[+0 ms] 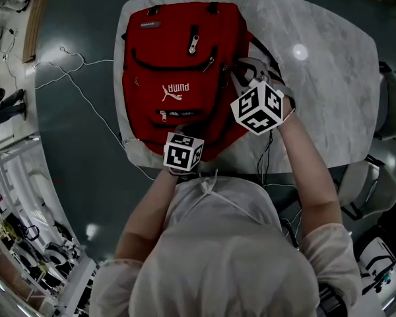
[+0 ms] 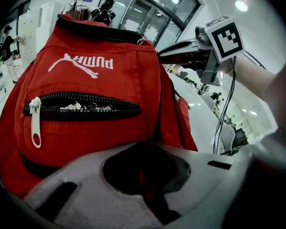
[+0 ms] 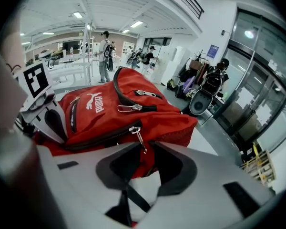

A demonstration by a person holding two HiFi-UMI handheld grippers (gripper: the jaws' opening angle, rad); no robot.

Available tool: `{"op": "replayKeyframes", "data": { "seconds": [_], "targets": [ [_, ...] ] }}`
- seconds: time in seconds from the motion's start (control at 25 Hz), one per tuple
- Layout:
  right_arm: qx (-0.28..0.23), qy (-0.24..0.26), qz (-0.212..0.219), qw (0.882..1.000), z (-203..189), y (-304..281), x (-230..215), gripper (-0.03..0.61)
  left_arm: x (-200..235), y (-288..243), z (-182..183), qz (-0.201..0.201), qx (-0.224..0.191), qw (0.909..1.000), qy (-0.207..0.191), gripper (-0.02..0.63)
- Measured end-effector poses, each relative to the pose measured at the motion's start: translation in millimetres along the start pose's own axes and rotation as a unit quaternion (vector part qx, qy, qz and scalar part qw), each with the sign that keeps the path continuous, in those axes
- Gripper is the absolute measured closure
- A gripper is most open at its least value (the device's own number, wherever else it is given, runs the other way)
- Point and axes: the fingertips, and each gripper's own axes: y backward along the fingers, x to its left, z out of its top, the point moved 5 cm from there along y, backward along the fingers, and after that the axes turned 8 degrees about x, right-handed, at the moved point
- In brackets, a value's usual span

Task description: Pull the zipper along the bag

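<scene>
Well, the red bag lies on the tabletop. The left hand-held gripper pinches the bag's bottom edge. The right hand-held gripper is open around the zipper pull at the bag's side; pulling seems not begun.

**Right half of the table open, bag fills the left**

The red fabric backpack covers the left part of the pale marble-look table top, almost to its left and near rims. To its right the top lies bare. The left gripper is clamped on the bag's near edge. The right gripper, jaws apart, crowds its right side. A grey chair stands close by the right rim.
</scene>
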Motion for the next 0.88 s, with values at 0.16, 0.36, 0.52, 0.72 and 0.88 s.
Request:
{"op": "replayKeyframes", "data": {
  "seconds": [0.16,0.36,0.52,0.72,0.88],
  "targets": [
    [-0.006,-0.041,0.011,0.999,-3,10,6,0.488,-1,2,0,0.01,0.001,0.9999,0.006,0.595],
    [-0.039,-0.113,0.021,0.993,1,30,21,0.482,-14,15,5,0.014,-0.027,0.9995,-0.01,0.595],
    [-0.071,-0.189,0.007,0.979,3,53,25,0.483,-26,39,23,0.014,-0.072,0.997,-0.026,0.595],
    [-0.129,-0.294,-0.017,0.947,3,85,34,0.522,-40,88,61,0.026,-0.149,0.9865,-0.062,0.595],
    [-0.154,-0.313,-0.039,0.936,8,108,44,0.539,-54,130,88,0.025,-0.215,0.9729,-0.081,0.595]
  ]
}}
